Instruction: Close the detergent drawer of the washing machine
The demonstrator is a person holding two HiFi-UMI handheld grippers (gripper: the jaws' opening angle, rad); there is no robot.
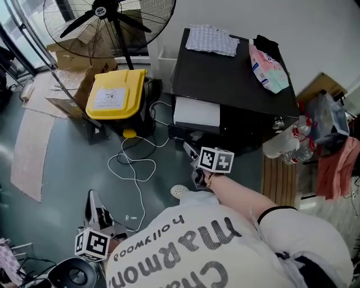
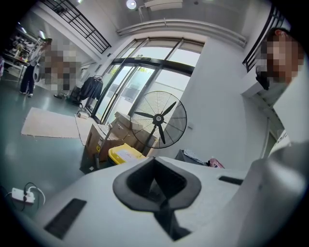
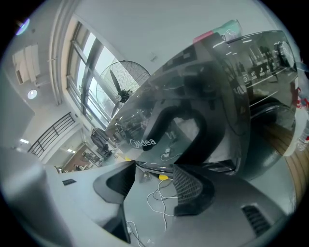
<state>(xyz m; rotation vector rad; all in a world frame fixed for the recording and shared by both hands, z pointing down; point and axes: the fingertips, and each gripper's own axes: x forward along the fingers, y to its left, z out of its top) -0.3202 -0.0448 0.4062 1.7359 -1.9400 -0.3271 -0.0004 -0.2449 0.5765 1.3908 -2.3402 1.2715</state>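
Right hand-held gripper (image 3: 152, 183) hung released, jaws apart and empty, just before the black washing machine (image 1: 225, 73). Its white detergent drawer (image 1: 197, 112) stood out from the front. Left hand-held gripper (image 2: 157, 185) was clenched on nothing, low over the grey floor (image 1: 67, 163), with a white cable (image 1: 135, 169), a yellow-lidded bin (image 1: 115, 93) and a fan (image 1: 107, 17) beyond.

Head view: from head height, steeply down. Washing machine (image 1: 225, 73) top sits upper centre, fan (image 1: 107, 17) upper left, yellow bin (image 1: 115, 93) just below it. Left gripper view: low, well back, faces slightly upward at the same fan and bin mid-frame, machine small at centre right. Right gripper view: tilted, very near the machine's dark front, fan at upper left. All three views share fan and machine.
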